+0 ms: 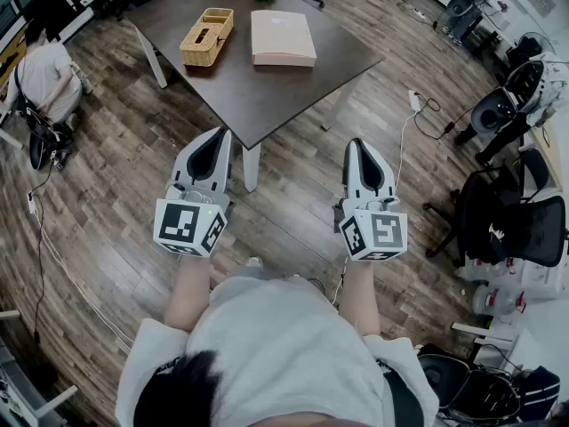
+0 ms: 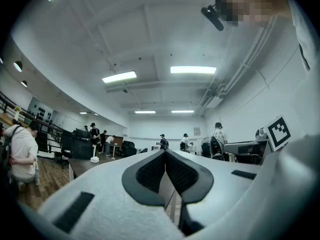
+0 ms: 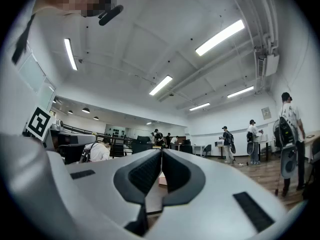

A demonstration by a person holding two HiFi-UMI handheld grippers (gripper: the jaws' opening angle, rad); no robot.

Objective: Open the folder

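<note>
Wicker basket (image 1: pixel 206 36) far left on dark table (image 1: pixel 267 96), pale folder (image 1: pixel 283 36) closed beside it, well ahead of left gripper (image 1: pixel 216 135) and right gripper (image 1: pixel 357 143), both pinched together, empty: step in, part jaws, catch the cover's free edge.

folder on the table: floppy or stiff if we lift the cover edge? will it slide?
Probably stiff: the folder lies flat with straight edges and visible thickness, so the cover should hinge, not flop. It may slide; it sits loose on the smooth dark table, nothing bracing it. Weight is uncertain, contents are hidden.
</note>
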